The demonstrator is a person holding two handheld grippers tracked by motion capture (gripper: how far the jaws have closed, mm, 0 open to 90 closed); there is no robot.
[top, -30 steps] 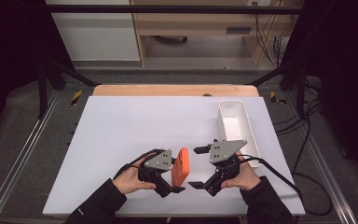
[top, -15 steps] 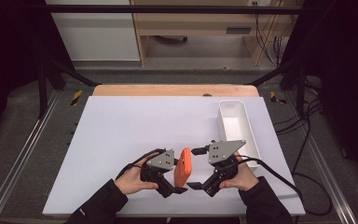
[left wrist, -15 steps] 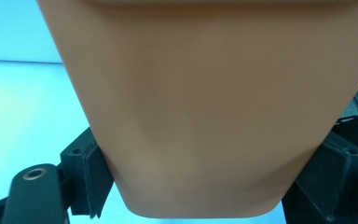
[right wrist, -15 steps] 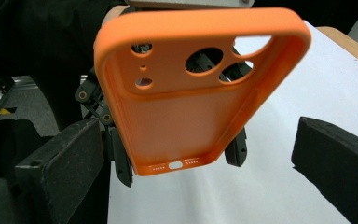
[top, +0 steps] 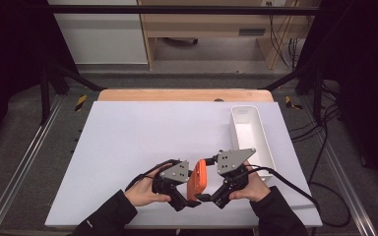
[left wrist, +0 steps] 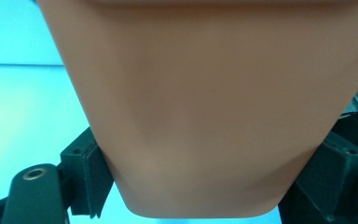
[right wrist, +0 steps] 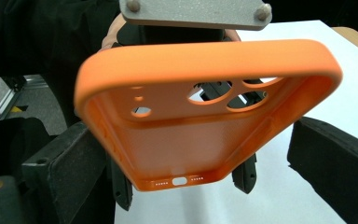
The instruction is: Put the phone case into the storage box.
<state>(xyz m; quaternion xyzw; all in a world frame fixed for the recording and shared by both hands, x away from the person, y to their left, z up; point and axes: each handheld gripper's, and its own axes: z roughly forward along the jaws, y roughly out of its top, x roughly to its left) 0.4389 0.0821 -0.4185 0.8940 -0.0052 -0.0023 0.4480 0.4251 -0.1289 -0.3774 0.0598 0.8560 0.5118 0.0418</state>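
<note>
a white table (top: 128, 147) stands in a dark room, with a white tray (top: 250, 135) near its right edge. near the front edge, an orange phone case (top: 198, 178) is held upright on its side between the two grippers, off the table. the left gripper (top: 189, 200) pinches the case across its lower end; in the left gripper view both pads press its sides. the right gripper (top: 205, 197) faces the case's hollow side, its jaws just been closing, the case between them; whether the pads touch it yet i cannot tell.
</note>
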